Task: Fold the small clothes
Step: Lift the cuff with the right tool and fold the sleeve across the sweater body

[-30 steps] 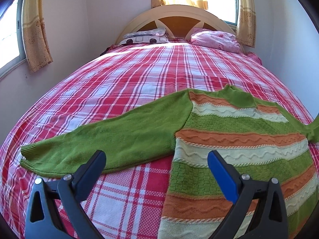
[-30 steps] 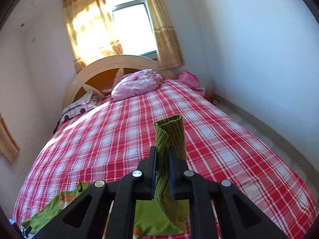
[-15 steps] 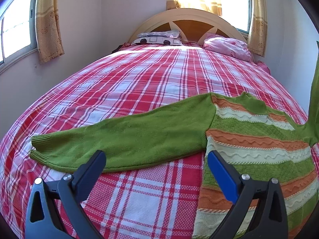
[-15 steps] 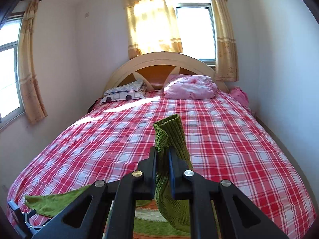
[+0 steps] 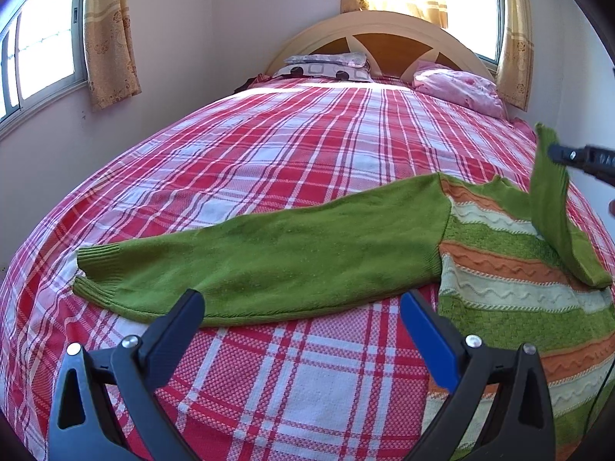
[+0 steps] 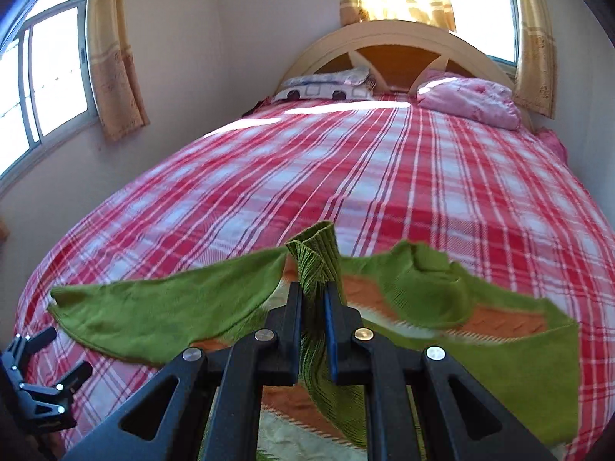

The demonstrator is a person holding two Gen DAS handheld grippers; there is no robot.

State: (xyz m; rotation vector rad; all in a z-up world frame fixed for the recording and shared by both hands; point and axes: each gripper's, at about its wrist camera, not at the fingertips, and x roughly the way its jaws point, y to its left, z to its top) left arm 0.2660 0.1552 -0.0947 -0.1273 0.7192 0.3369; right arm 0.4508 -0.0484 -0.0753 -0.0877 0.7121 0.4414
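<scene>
Folding begins: right gripper [image 6: 312, 299] is pinching the sweater's [image 5: 519, 269] right sleeve cuff [image 6: 317, 253], carrying it across the striped body; left gripper [image 5: 303, 319], jaws wide and empty, is hovering near the left sleeve [image 5: 269, 257].

Red plaid bedspread [image 5: 292, 161], pink pillow [image 5: 461, 86], patterned pillow [image 5: 326, 69], arched headboard [image 5: 384, 30], yellow curtains [image 5: 109, 34], windows [image 5: 42, 61].
</scene>
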